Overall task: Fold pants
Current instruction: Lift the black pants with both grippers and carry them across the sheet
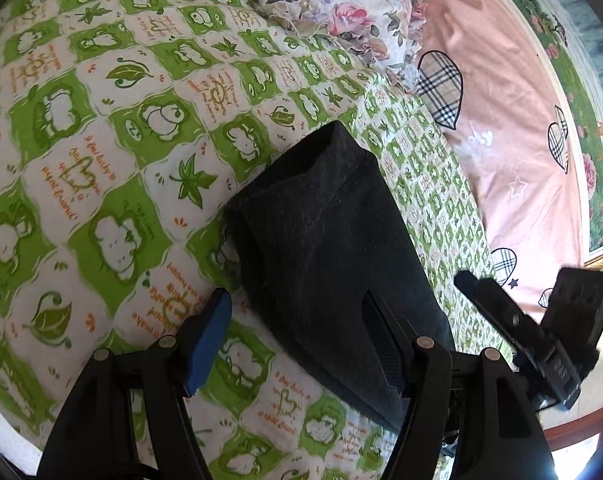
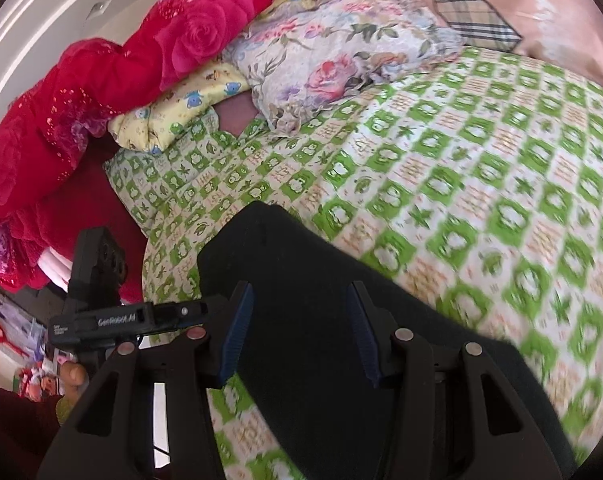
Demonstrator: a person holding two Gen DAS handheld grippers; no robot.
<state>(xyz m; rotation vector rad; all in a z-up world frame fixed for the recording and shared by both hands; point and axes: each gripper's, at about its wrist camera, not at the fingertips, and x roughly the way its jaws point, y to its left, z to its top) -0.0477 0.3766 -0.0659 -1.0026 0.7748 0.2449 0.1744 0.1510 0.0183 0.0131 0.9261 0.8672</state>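
2 grippers, left (image 1: 301, 336) and right (image 2: 299, 330), fingers apart, hover above folded black fabric pants (image 1: 333, 240) on green-checked bedspread (image 1: 101, 140).

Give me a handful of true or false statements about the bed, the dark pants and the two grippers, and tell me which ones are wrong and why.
1. The dark pants lie on a green and white patterned sheet. True.
2. The left gripper has its jaws clamped on the pants. False: its jaws stand apart and nothing is pinched between them.
3. A floral pillow lies at the far side of the sheet. True.
4. The pants are spread out at full length. False: they lie as a compact folded bundle.
5. The right gripper hovers over the pants with its jaws apart. True.
6. The red rose blanket covers the pants. False: it is bunched at the bed's edge.
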